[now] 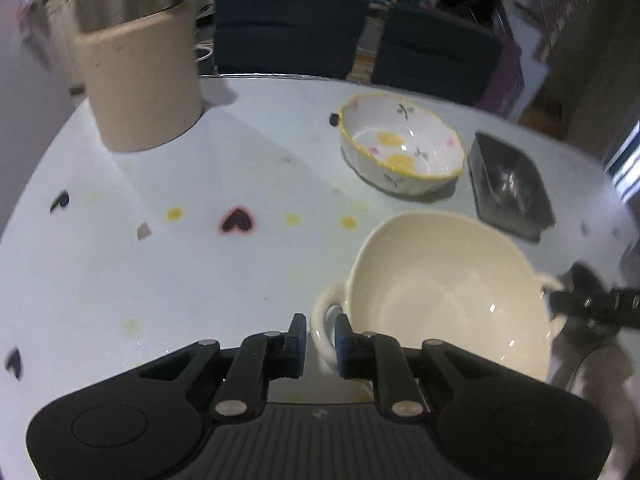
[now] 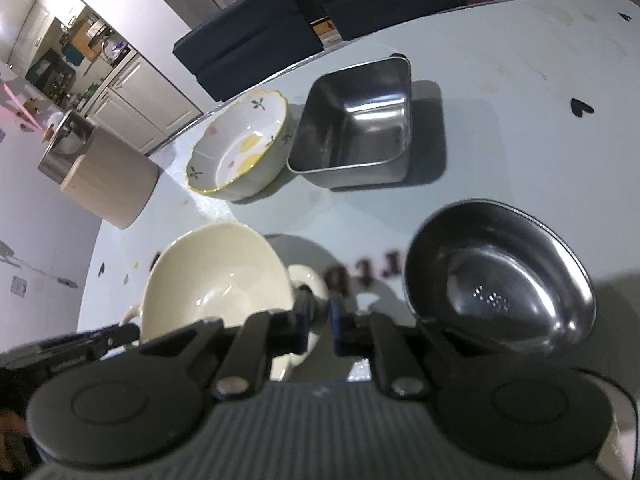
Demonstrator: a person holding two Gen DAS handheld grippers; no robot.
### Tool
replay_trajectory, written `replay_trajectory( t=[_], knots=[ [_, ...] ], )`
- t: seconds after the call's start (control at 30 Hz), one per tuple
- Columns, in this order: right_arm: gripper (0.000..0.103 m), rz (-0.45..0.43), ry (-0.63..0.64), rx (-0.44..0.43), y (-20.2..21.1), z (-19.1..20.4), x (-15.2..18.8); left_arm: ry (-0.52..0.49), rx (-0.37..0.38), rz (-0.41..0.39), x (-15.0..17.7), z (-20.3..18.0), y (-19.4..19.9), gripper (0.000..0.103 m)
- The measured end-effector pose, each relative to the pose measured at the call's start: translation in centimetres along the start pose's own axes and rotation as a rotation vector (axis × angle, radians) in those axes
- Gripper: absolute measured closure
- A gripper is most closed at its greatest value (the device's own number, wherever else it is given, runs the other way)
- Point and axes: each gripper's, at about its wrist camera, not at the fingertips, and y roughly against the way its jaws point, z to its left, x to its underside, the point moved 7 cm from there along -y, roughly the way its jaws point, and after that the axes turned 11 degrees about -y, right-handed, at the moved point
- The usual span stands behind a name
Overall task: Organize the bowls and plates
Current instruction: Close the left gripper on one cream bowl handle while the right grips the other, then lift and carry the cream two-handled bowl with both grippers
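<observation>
While both my tools bracket the cream bowl point(image 1: 444, 292), I judge the step in hand to be a two-sided lift by its loop handles. My left gripper point(image 1: 321, 334) has its fingers narrowly apart around the near handle point(image 1: 326, 330), one pad on each side of the loop, not yet pinched. My right gripper point(image 2: 318, 316) sits at the opposite handle point(image 2: 306, 280); its fingers look close together, but blur keeps me from telling whether they grip it. To do this well I should close both evenly, seat each pad square on its handle, and raise both sides together so the bowl stays level.

Just beside it, to the right in the right wrist view, lies the round steel bowl point(image 2: 500, 280). Farther off on the table point(image 1: 120, 280) sit the flowered bowl point(image 1: 400, 148) and the square steel dish point(image 1: 508, 184), near each other. I guess the stack gets built there. Beyond stands a beige canister point(image 1: 140, 80).
</observation>
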Motion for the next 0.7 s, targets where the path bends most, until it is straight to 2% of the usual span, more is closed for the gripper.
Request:
replay_trajectory(
  t=[0.07,0.13,0.17,0.2,0.43,0.57,0.7],
  knots=[
    [0.076,0.009,-0.022,-0.017,-0.1,0.2,-0.1,0.030,0.021,-0.029,-0.2,0.4,0.3,0.077],
    [0.065,0.014,-0.011,-0.030,0.0,0.6,0.0,0.055,0.072,-0.052,-0.5,0.3,0.4,0.067],
    [0.060,0.015,-0.005,-0.036,-0.1,0.8,0.1,0.061,0.089,-0.053,-0.7,0.2,0.3,0.067],
    [0.059,0.013,-0.002,-0.036,-0.1,1.0,0.1,0.061,0.102,-0.052,-0.8,0.0,0.1,0.066],
    [0.060,-0.004,0.013,-0.014,-1.0,1.4,0.1,0.019,0.097,0.011,-1.0,-0.6,-2.0,0.072],
    [0.074,0.010,0.002,0.010,-1.7,0.9,-0.1,0.022,0.105,0.037,-0.8,-0.3,-3.1,0.077],
    [0.074,0.018,0.008,0.015,-2.2,0.8,-0.1,0.020,0.135,0.039,-0.7,0.0,-3.4,0.078]
  ],
)
